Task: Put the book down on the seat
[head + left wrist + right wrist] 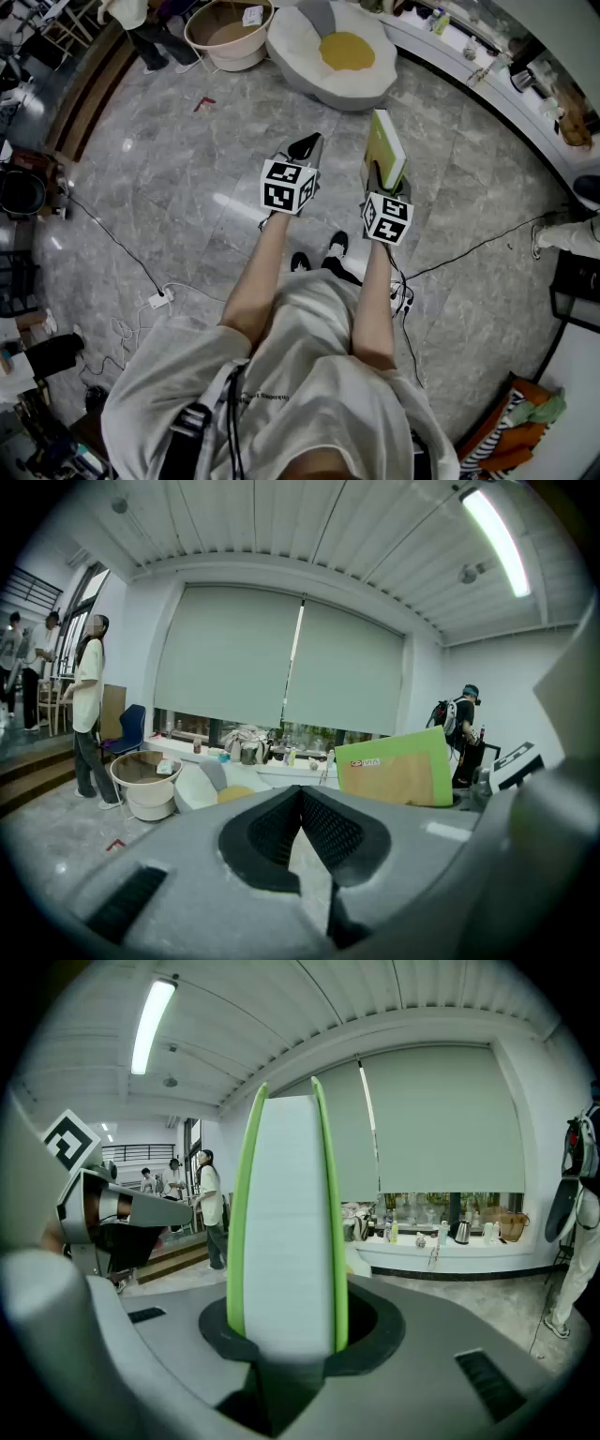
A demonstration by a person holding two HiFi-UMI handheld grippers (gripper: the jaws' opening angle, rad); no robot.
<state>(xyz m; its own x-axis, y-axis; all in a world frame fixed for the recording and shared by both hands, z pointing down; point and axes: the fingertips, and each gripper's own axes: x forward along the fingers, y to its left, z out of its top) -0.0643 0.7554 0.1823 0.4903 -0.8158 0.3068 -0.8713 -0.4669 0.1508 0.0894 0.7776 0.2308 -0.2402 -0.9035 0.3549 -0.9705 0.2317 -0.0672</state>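
The left claw is clenched: its jaws meet with nothing between them. The right claw is grasping the green-covered book, which stands upright with its page edges toward the camera. The book is held above the floor, apart from the white seat with the yellow centre.

Overhead plus gripper-mounted views (book shared)

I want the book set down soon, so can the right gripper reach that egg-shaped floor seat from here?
Likely yes, once the person walks forward: the right gripper holds the book, and only bare floor lies between it and the seat.
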